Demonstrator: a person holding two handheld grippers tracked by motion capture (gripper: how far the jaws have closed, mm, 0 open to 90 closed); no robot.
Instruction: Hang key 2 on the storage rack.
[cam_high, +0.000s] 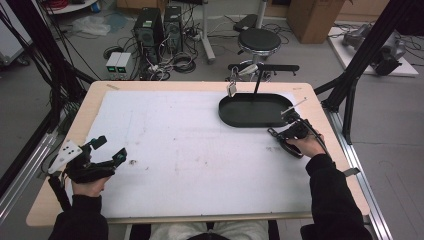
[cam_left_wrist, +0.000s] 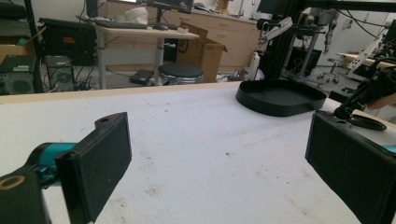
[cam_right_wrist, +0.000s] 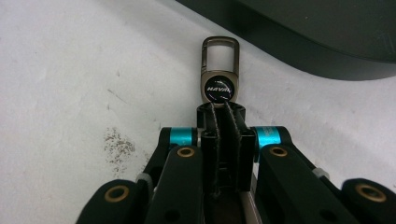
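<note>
A metal keychain clasp (cam_right_wrist: 221, 70) with a round dark emblem lies on the white mat just short of the black oval tray (cam_right_wrist: 327, 37). My right gripper (cam_right_wrist: 222, 116) is shut on the keychain's dark strap, with the clasp sticking out past the jaw tips. From above, the right gripper (cam_high: 278, 134) rests on the mat beside the tray's (cam_high: 225, 112) near right edge. My left gripper (cam_high: 111, 148) stands open at the mat's left side with nothing between its jaws. Along those jaws, the left gripper (cam_left_wrist: 219, 140) looks over bare mat toward the tray (cam_left_wrist: 280, 98).
A black stand (cam_high: 257, 85) rises from the tray, and a small metal item (cam_high: 232, 89) hangs from its arm. The white mat (cam_high: 190, 150) covers most of the wooden table. A stool (cam_high: 258, 40), computers and cables sit on the floor beyond the far edge.
</note>
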